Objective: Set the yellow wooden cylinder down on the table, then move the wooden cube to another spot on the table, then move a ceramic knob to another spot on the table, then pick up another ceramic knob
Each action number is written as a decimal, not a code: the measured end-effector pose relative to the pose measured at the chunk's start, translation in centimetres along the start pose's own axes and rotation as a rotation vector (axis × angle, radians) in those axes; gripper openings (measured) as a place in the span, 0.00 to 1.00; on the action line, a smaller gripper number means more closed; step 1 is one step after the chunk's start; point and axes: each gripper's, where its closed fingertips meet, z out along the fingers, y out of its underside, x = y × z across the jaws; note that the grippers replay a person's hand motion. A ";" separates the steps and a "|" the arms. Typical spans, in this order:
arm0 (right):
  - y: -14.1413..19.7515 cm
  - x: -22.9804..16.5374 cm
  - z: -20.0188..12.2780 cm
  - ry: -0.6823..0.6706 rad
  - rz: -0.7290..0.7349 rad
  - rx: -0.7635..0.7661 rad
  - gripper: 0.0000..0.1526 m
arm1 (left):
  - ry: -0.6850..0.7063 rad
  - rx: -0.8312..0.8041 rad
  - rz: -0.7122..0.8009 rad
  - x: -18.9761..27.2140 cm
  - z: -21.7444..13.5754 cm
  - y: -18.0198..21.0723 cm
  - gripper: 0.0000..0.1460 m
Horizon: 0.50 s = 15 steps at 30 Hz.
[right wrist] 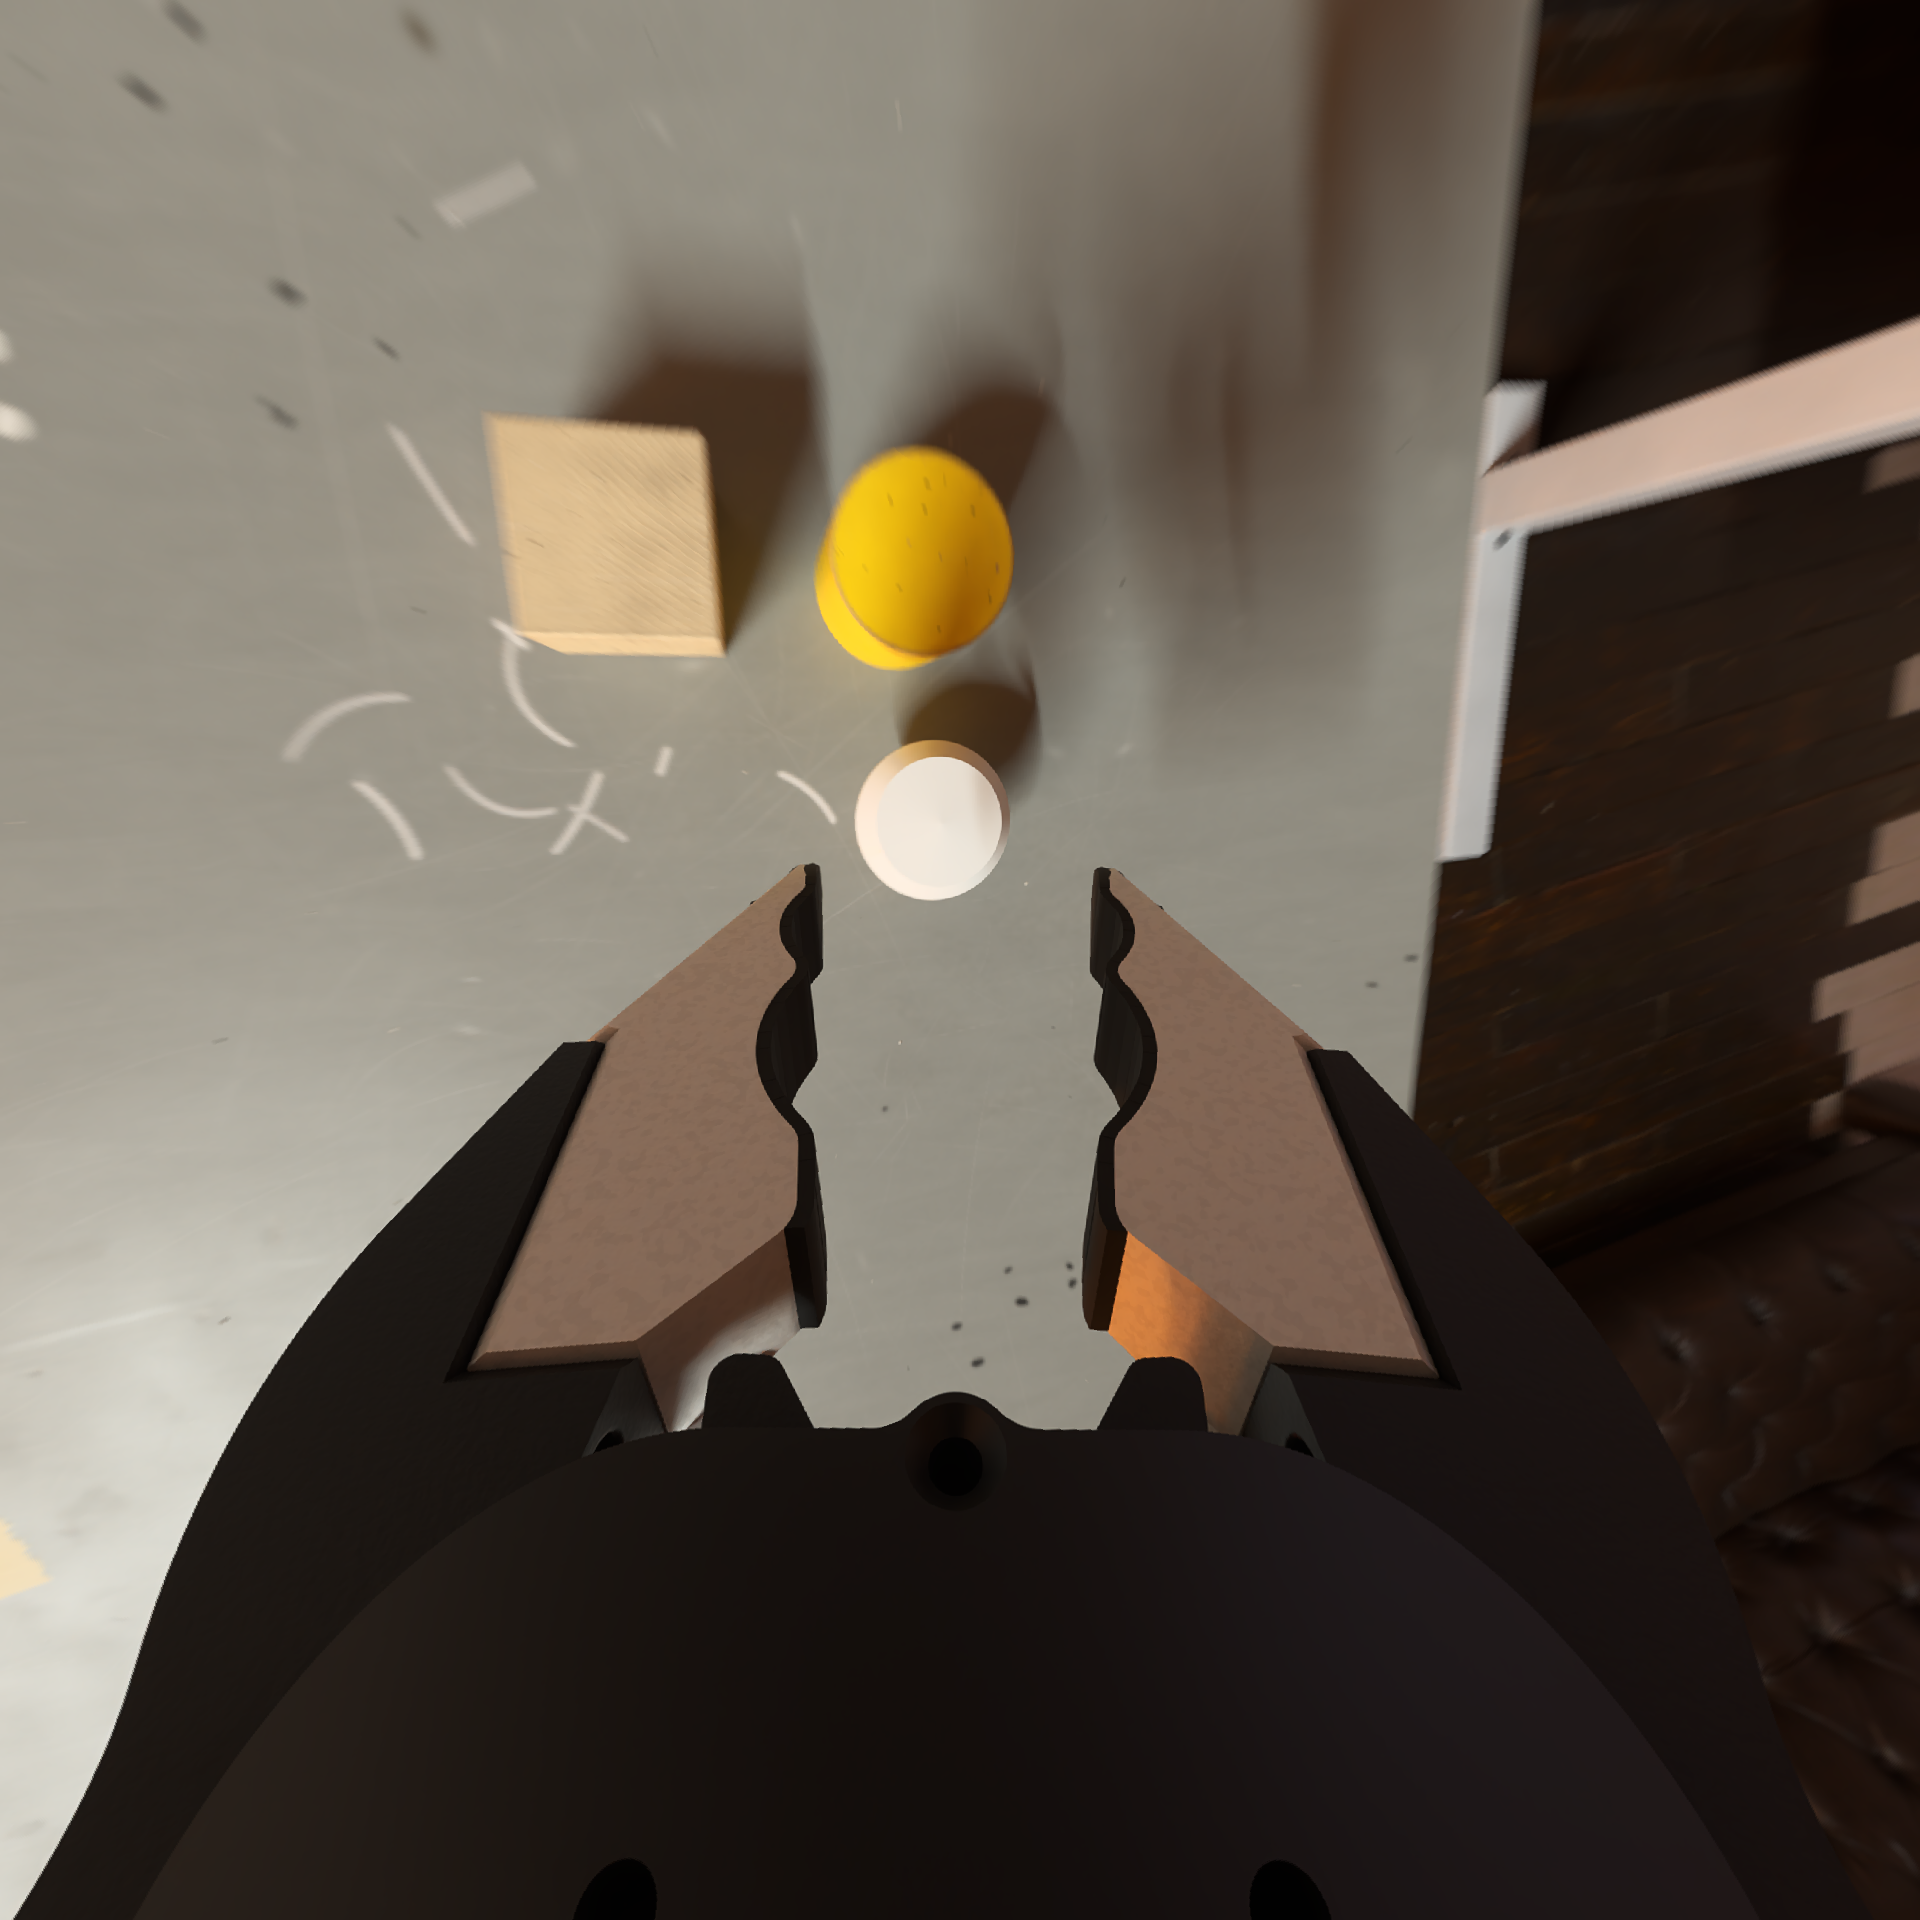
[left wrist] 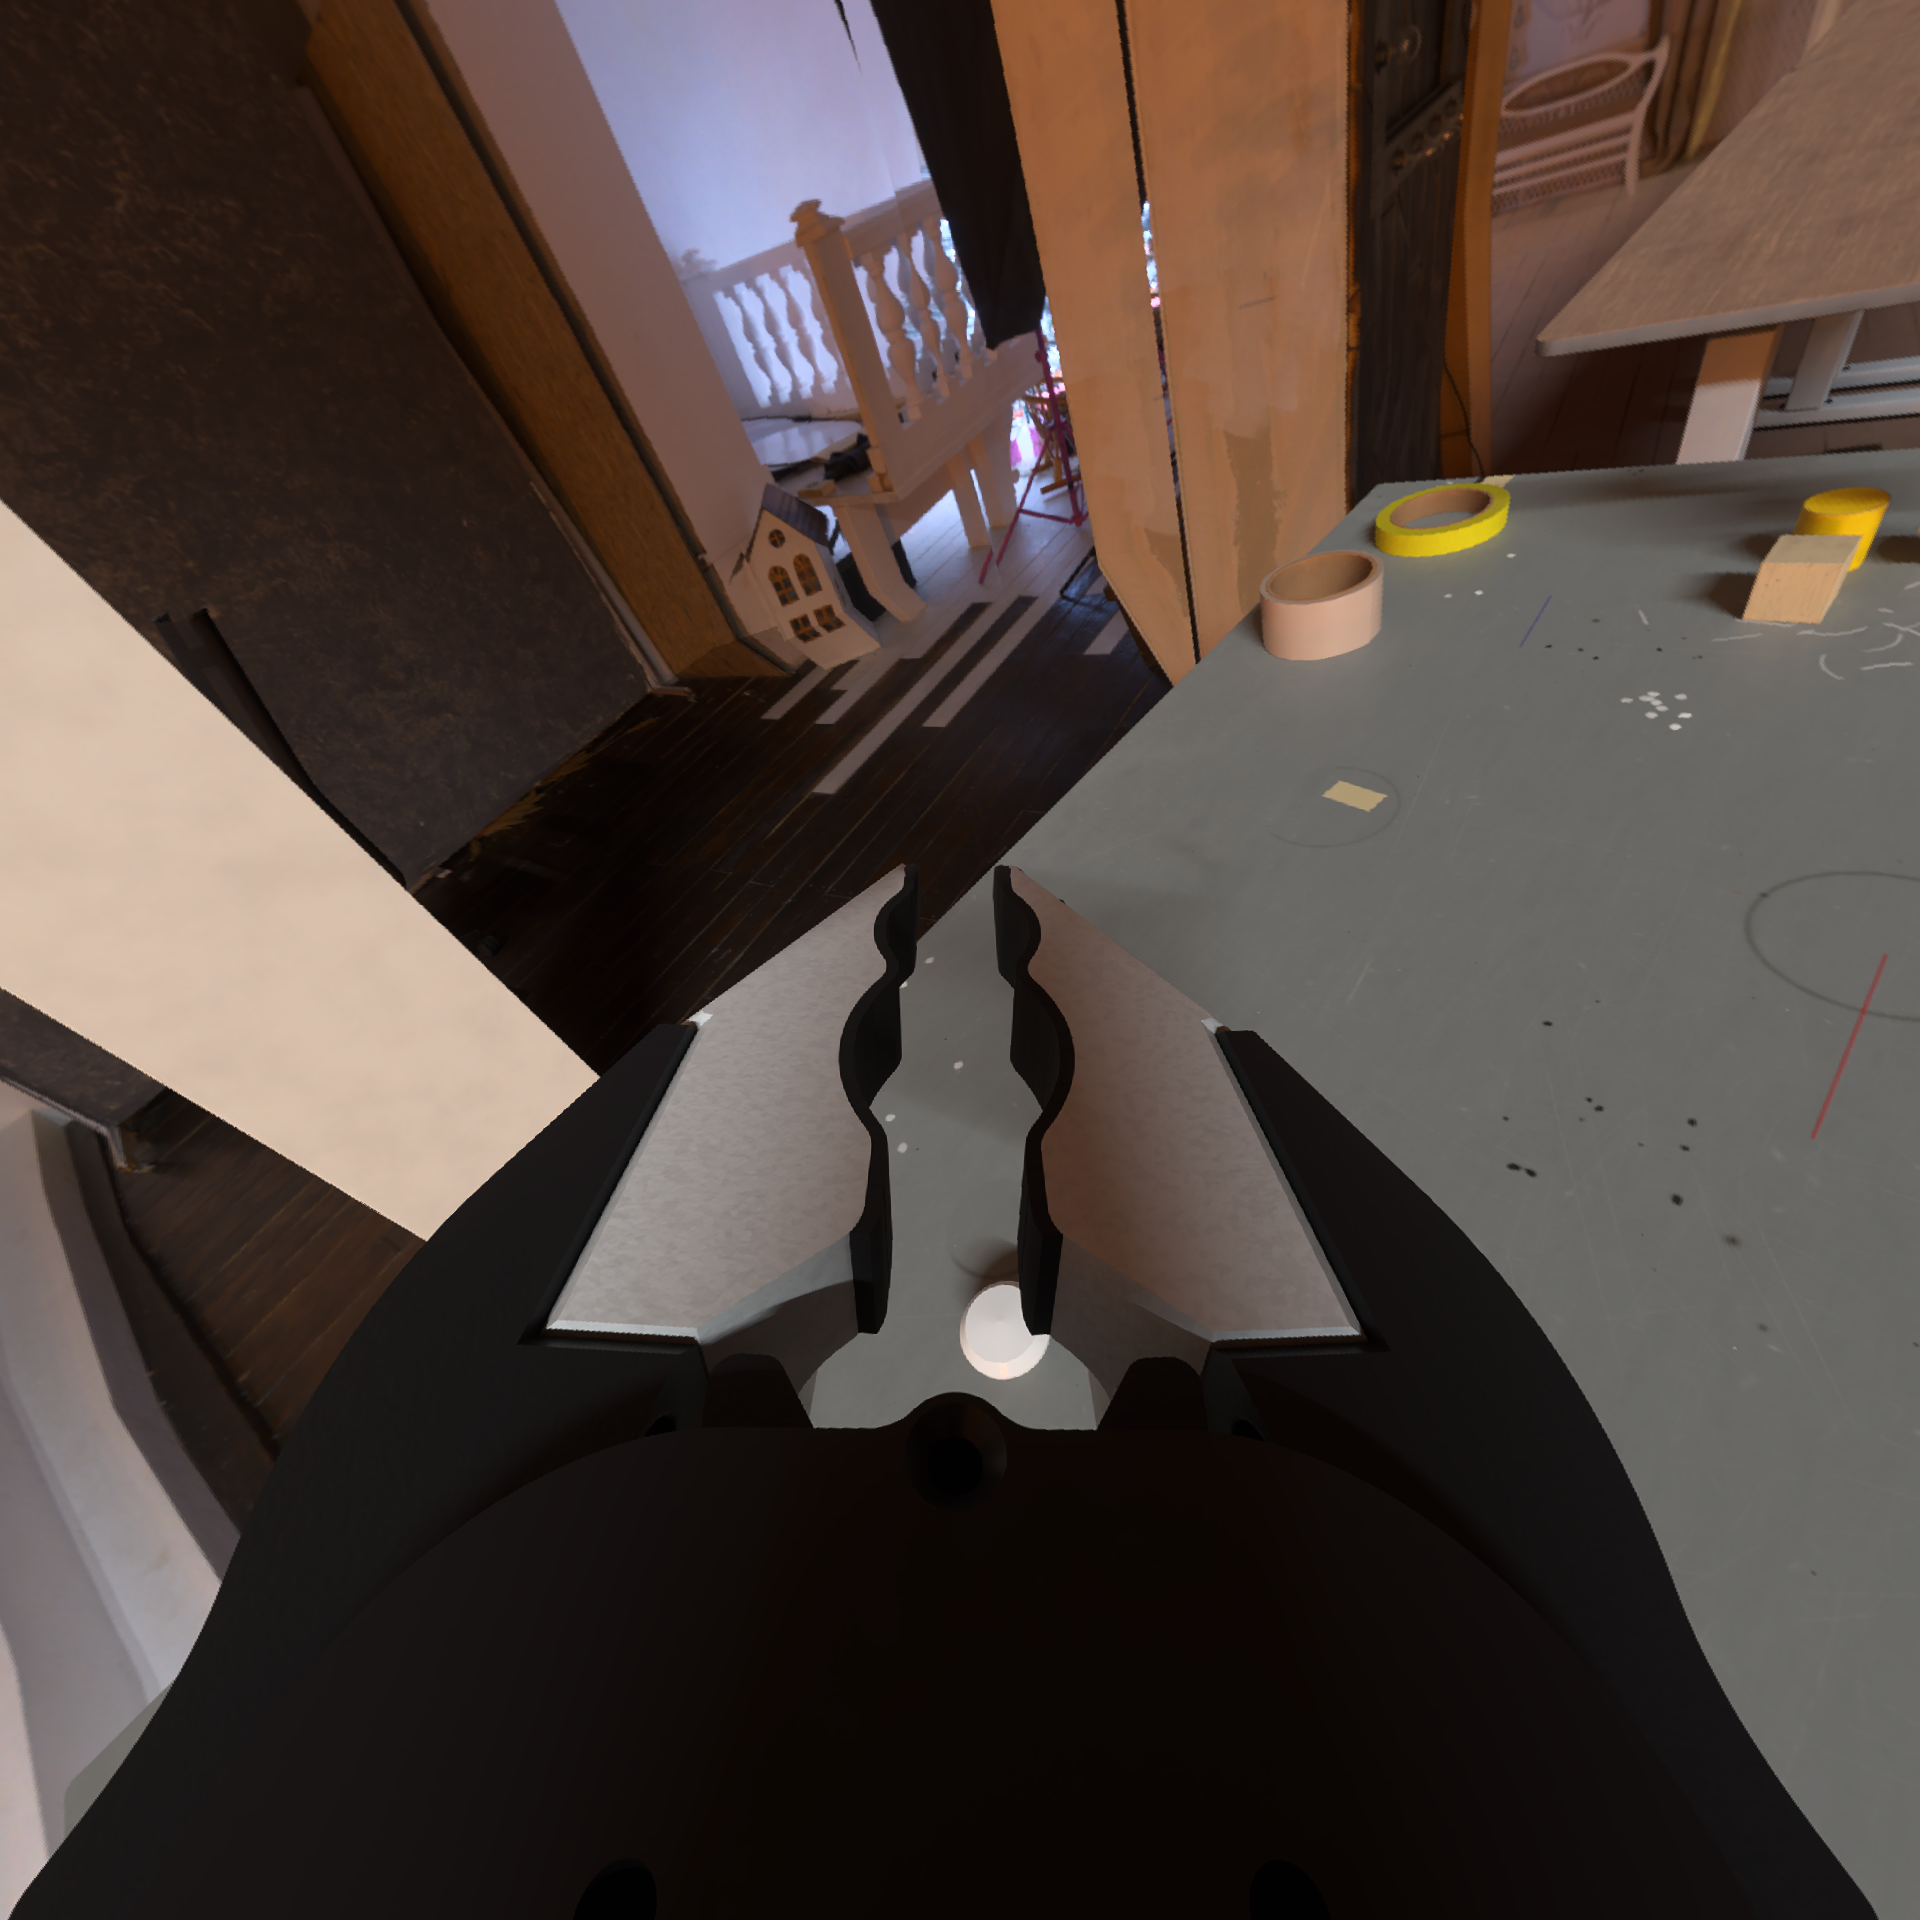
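Observation:
In the right wrist view a white ceramic knob stands on the grey table, just beyond my right gripper, which is wide open and empty above it. Past the knob stand the yellow wooden cylinder and, to its left, the wooden cube. In the left wrist view my left gripper hovers over the table's near-left edge, its jaws a narrow gap apart and holding nothing. Another white knob sits on the table below the finger bases, partly hidden. The cylinder and cube show far right.
A yellow tape roll and a beige tape roll lie at the table's far corner. The table edge drops to dark wood floor on the left, and on the right in the right wrist view.

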 end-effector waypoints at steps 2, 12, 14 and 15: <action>-1.5 -0.7 -3.8 0.044 -0.034 0.088 0.34 | -0.014 0.005 -0.012 -0.6 -0.4 0.2 0.09; -13.9 -21.5 -19.0 -0.176 -0.536 0.556 0.30 | -0.151 0.012 -0.092 -5.0 -4.1 2.0 0.09; -15.4 -26.9 -20.1 -0.280 -0.656 0.614 0.32 | -0.181 0.007 -0.104 -5.8 -4.9 2.5 0.09; -16.0 -29.9 -20.5 -0.335 -0.729 0.646 0.32 | -0.203 0.002 -0.109 -6.2 -5.3 2.7 0.10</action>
